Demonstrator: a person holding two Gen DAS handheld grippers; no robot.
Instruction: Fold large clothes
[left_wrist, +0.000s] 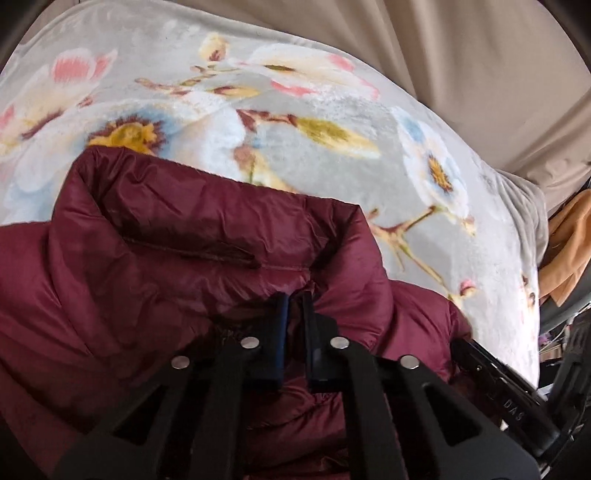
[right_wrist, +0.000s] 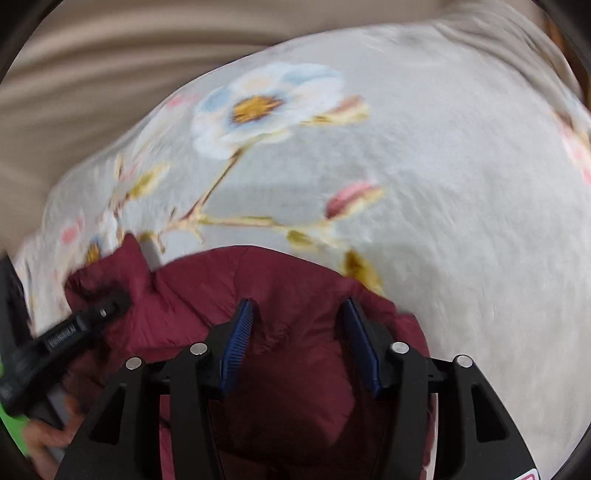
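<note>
- A maroon puffer jacket (left_wrist: 177, 236) is being shown lying on a floral blanket (left_wrist: 332, 155), its stand-up collar spread towards the far side in the left wrist view.
- The left claw (left_wrist: 293, 306) is being seen clenched on a pinch of the jacket just below the collar, the fabric bunching between the two blue pads (left_wrist: 282, 314).
- In the right wrist view, the right claw (right_wrist: 297, 308) is being shown released, its pads standing apart with a hump of jacket (right_wrist: 295, 369) between them but not being pressed.
- Only the right wrist view is showing the left claw (right_wrist: 110, 302) from outside, biting into the jacket at the left edge of the picture, blurred.
- Only the left wrist view is showing the collar's inner lining and seam; in the right view a rounded jacket edge is being shown instead.
- A beige cloth (left_wrist: 480, 74) is being seen beyond the blanket in both views, and an orange fabric (left_wrist: 569, 240) at the right edge of the left view only.
</note>
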